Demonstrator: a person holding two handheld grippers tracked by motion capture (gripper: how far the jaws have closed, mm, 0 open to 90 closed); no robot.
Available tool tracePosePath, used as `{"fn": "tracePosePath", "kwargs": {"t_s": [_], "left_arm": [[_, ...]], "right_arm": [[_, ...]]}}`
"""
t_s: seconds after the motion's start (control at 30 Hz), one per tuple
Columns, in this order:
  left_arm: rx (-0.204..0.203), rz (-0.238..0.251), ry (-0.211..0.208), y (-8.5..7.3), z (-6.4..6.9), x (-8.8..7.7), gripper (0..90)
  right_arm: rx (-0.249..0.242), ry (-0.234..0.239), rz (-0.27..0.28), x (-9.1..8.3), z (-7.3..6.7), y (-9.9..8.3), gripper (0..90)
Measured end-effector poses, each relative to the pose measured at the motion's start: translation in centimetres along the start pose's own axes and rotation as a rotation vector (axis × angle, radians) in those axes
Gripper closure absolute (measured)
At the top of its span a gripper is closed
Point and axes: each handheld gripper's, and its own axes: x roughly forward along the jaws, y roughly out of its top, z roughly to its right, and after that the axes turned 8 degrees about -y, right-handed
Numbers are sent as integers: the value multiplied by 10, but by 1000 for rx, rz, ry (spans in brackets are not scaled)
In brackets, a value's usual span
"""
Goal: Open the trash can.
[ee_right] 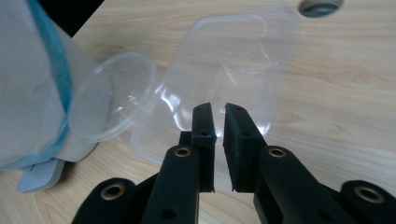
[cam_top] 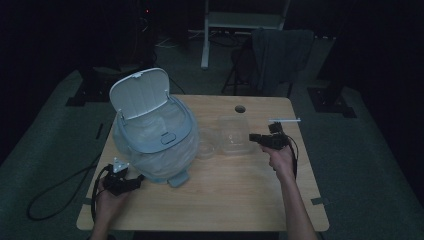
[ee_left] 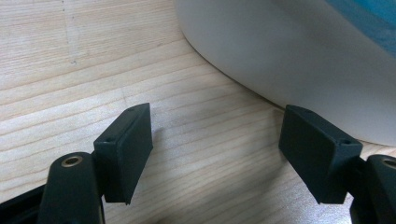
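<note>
Rim of the clear rectangular container (ee_right: 219, 79) sits pinched between narrow right tongs (ee_right: 219, 122); left tongs (ee_left: 229, 140) wide.

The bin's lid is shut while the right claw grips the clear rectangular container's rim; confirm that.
Not quite: the bin's lid stands open, as the high view shows. The right claw does grip the clear rectangular container by its rim.

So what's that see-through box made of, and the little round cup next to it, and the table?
The see-through box looks like thin clear plastic: the wood grain shows through it and its edges glint. The round cup seems the same glossy clear plastic. The table looks like pale wood with a matte finish and visible grain lines, though it may be a wood-look surface.
</note>
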Motion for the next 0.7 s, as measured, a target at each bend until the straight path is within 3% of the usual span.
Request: {"fn": "tracePosePath", "kwargs": {"t_s": [0.07, 0.13, 0.23, 0.33, 0.43, 0.6, 0.7], "left_arm": [[0, 0, 0, 0, 0, 0, 264], [1, 0, -1, 0, 0, 0, 264], [1, 0, -2, 0, 0, 0, 264], [1, 0, -1, 0, 0, 0, 264], [0, -4, 1, 0, 0, 0, 265], [-4, -18, 1, 1, 3, -2, 284], [-1, -22, -3, 1, 4, -3, 329]], "right_arm": [[-3, 20, 0, 1, -3, 1, 790], [-15, -29, 12, 4, -8, 5, 740], [-1, -117, -18, 10, -5, 5, 663], [27, -166, -37, 15, 0, 0, 602], [73, -153, -54, 20, 8, -5, 568], [171, -69, -73, 30, 23, -14, 553], [202, -28, -97, 37, 28, -18, 652]]}}
